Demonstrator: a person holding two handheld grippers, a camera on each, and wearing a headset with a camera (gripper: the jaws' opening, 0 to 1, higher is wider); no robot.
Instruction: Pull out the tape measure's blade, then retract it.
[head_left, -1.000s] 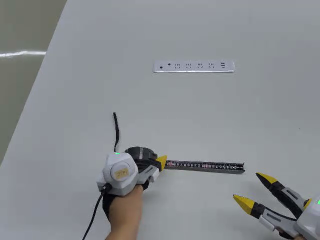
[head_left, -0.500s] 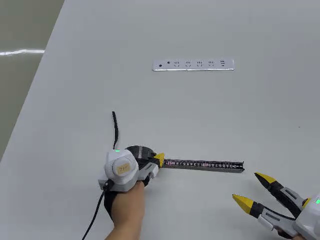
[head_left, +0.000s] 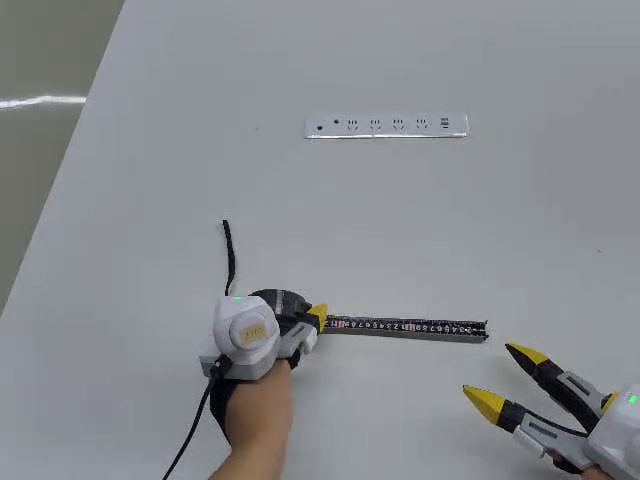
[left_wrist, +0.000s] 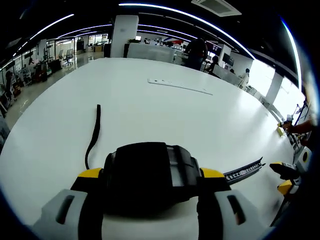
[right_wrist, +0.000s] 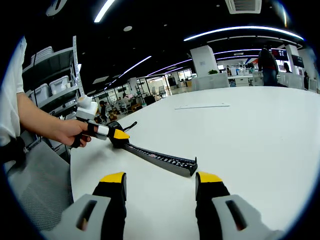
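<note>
Item: tape measure (head_left: 283, 308), black case, on the near left part of a white tabletop (head_left: 420, 230).
- Position: the case sits between the jaws of the left gripper (head_left: 303, 318). The left gripper view shows the case (left_wrist: 150, 165) bracketed by two yellow jaw tips, one against each side.
- Blade (head_left: 405, 328): drawn out of the case to the right and lying along the tabletop, with printed markings visible. Its free end lies near the right gripper but apart from it. In the right gripper view the blade (right_wrist: 160, 158) runs from the case to an end lying just ahead of the gap between that gripper's jaws.
- Strap (head_left: 230, 255): a thin black cord running from behind the case towards the far side of the tabletop.

Item: left gripper, white body with yellow-tipped jaws. It is held in a hand (head_left: 255, 405), and its jaws are closed onto the tape measure case.

Item: right gripper (head_left: 505, 377), at the near right corner. Its jaws are spread wide and hold nothing, and the tips point towards the blade's end without touching it.

Item: power strip (head_left: 386, 126), white and flat. It lies on the far part of the tabletop, well apart from the tape measure.
</note>
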